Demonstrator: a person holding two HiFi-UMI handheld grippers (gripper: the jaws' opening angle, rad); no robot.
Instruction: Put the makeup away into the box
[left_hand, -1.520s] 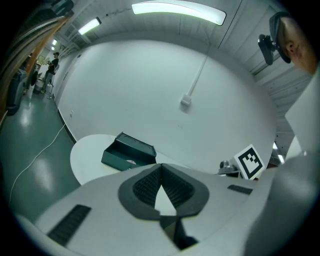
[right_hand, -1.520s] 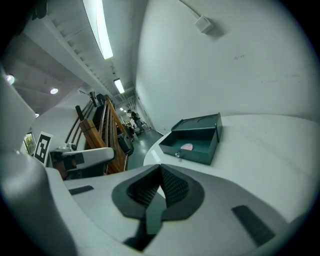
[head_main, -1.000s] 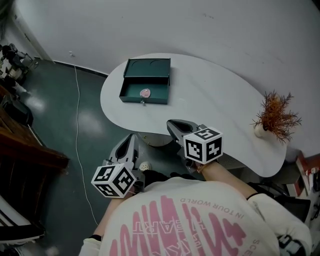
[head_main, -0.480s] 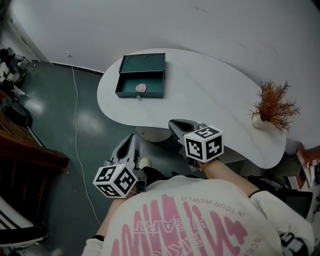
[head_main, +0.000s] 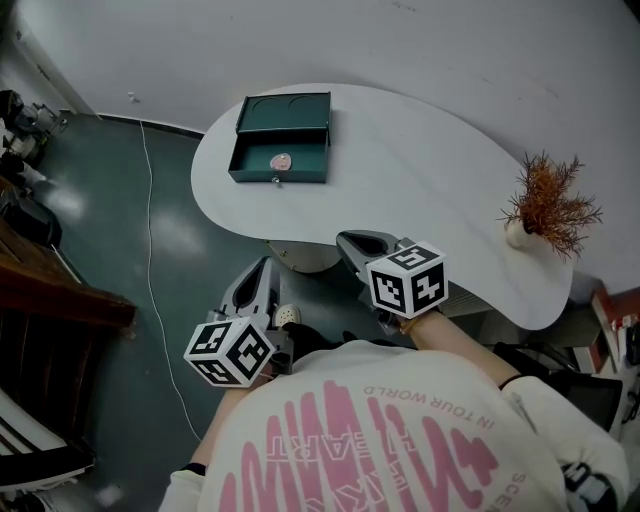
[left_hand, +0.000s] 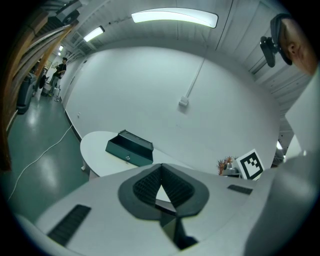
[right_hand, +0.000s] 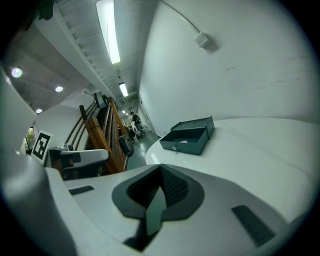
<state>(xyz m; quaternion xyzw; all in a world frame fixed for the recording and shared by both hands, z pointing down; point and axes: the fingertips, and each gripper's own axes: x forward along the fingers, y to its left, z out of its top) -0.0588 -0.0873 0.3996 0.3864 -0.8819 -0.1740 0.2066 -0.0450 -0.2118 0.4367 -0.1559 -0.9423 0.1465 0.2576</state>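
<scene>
An open dark green box (head_main: 282, 152) stands at the far left end of the white table (head_main: 420, 190), its lid tilted back. A small pink makeup item (head_main: 281, 160) lies inside it. Both grippers hang off the table's near edge, well short of the box. My left gripper (head_main: 262, 272) is over the floor, shut, with nothing in it. My right gripper (head_main: 352, 240) is at the table's near rim, also shut and empty. The box (left_hand: 129, 148) shows ahead in the left gripper view, and the box (right_hand: 190, 135) shows ahead in the right gripper view.
A small pot with a dried orange plant (head_main: 548, 210) stands at the table's right end. A white cable (head_main: 150, 230) runs over the green floor on the left. Wooden furniture (head_main: 50, 290) lines the left side. A white wall stands behind the table.
The head camera has shifted, so the table and box sit a little higher in the view. Both grippers stay shut and nearly where they were.
</scene>
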